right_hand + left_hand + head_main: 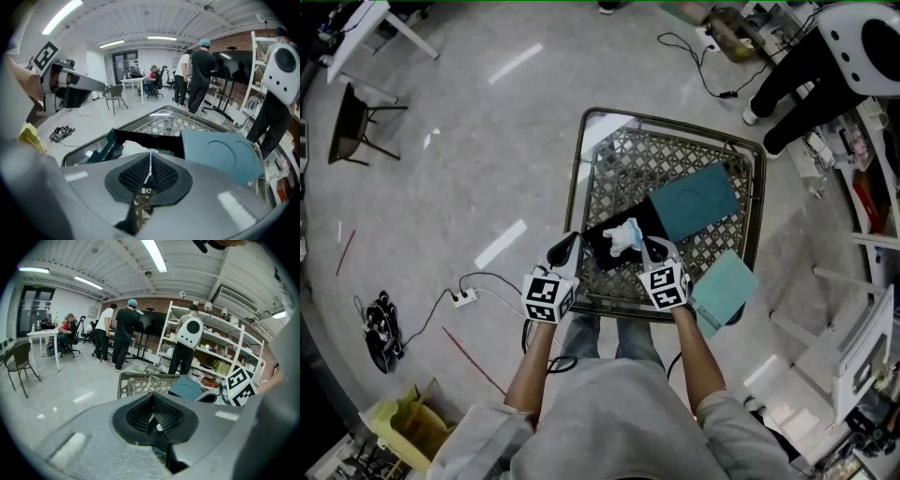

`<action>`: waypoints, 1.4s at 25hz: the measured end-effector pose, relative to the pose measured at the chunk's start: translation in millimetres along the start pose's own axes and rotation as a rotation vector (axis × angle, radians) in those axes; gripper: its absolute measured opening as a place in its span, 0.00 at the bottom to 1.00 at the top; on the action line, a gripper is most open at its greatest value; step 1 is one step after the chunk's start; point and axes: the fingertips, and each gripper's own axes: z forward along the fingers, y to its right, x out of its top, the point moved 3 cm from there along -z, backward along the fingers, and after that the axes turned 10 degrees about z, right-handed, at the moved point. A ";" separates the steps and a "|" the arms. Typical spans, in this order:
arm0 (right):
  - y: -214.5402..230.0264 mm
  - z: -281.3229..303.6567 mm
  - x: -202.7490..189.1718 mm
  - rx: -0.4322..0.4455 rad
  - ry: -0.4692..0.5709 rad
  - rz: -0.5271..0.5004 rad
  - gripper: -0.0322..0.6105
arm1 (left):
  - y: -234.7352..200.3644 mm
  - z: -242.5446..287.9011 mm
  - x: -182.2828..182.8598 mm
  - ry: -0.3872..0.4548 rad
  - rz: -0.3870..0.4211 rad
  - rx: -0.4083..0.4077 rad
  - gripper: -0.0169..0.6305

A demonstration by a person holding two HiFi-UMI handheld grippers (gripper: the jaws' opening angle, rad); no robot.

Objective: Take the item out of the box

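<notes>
1. Head view: I have both tools down at the near edge of the wicker-topped table. The left gripper sits at the left corner of the open black box, and the right gripper is at the box's right side. The white bundle is in the box, between the two tools and nearer the right one. A teal lid lies on the table just beyond the box. A second, paler teal panel hangs over the table's near right corner. On the floor to my left I see a power strip with its cable.

2. Left gripper view: my left jaws are pressed together, pad against pad. There is a small pale fleck at the seam that I cannot identify. Past them I can see the table's rim, the teal lid, and the marker cube of my other tool at the right. Several people stand by the shelving in the background.

3. Right gripper view: my right jaws are clamped on a thin white strip. It runs up out of the pads toward the white bundle, and looks like an edge of its wrapping. The bundle lies inside the box, directly ahead of the jaws, with the teal lid to its right.
</notes>
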 end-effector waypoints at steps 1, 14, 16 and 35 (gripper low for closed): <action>0.6 3.6 -2.0 0.011 -0.017 0.020 0.11 | 0.3 0.1 -0.1 0.000 0.001 0.000 0.03; 1.9 36.8 -16.7 0.035 -0.168 0.110 0.20 | 1.2 -1.9 -1.9 -0.002 -0.002 -0.002 0.03; 1.6 39.8 -23.0 0.036 -0.194 0.117 0.20 | 0.9 -2.8 -1.9 -0.001 -0.002 -0.001 0.03; 9.1 40.6 -23.9 0.005 -0.185 0.119 0.05 | -5.9 -4.4 -3.7 -0.005 -0.007 0.009 0.03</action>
